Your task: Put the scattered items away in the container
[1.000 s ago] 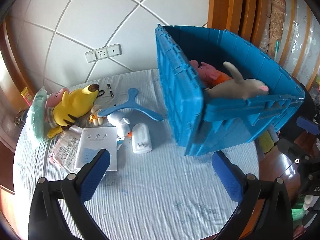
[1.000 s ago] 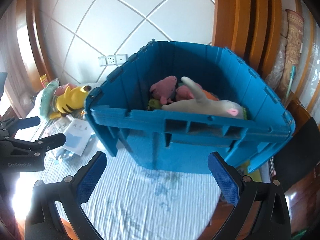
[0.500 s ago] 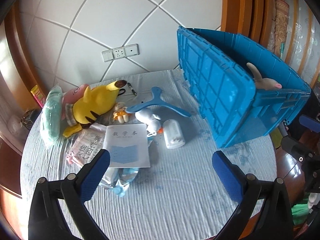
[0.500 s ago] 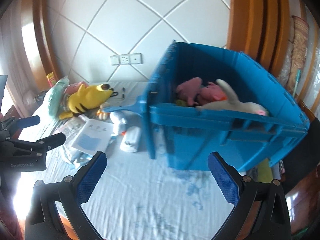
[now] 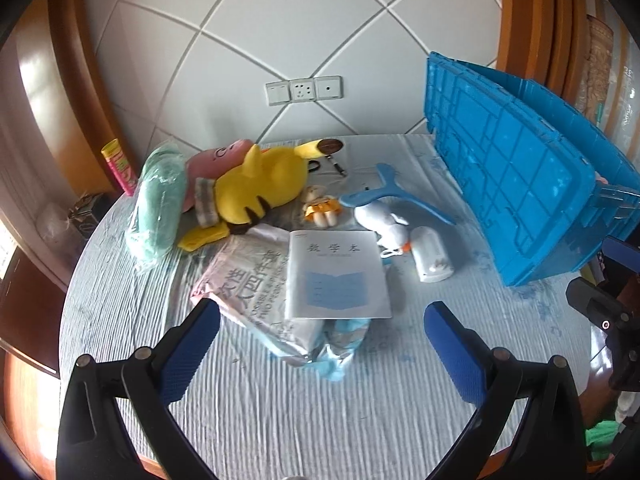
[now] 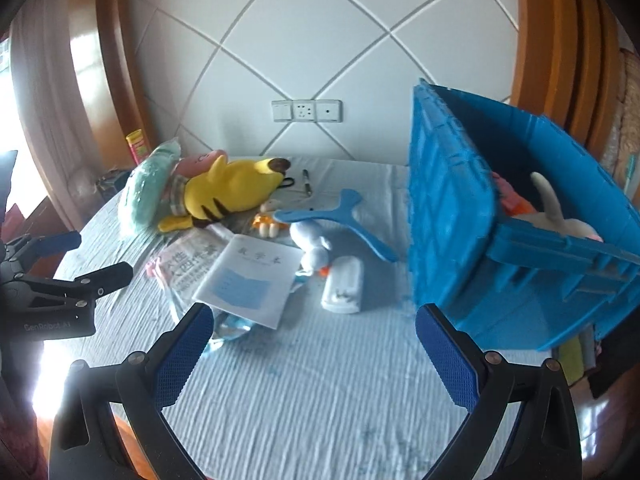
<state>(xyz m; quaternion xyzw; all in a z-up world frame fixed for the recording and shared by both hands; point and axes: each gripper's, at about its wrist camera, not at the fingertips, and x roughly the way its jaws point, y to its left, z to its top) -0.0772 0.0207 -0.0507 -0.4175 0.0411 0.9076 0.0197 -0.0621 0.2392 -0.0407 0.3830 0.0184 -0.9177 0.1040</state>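
Observation:
A blue crate (image 5: 520, 184) (image 6: 472, 232) stands at the table's right edge, holding pink and grey plush toys (image 6: 552, 208). Scattered left of it lie a yellow plush (image 5: 260, 188) (image 6: 228, 196), a green bagged bundle (image 5: 156, 204), a white notebook (image 5: 336, 276) (image 6: 252, 280) over a printed packet (image 5: 248, 280), a blue boomerang-shaped piece (image 5: 396, 196) (image 6: 340, 220), a white-blue plush (image 5: 384, 224), a white cylinder (image 5: 430, 254) (image 6: 344, 284), a small doll (image 5: 322, 210) and a pen (image 6: 307, 182). My left gripper (image 5: 320, 354) and right gripper (image 6: 308, 354) hover open and empty above the near cloth.
The round table (image 5: 280, 408) has a pale blue striped cloth. A wall socket plate (image 5: 304, 90) sits on the tiled wall behind. A yellow-pink can (image 5: 120, 166) stands at the far left edge. Wooden trim frames both sides.
Both views have swung left, away from the crate toward the scattered items. The crate now sits at the right edge of each view. Both grippers stayed open.

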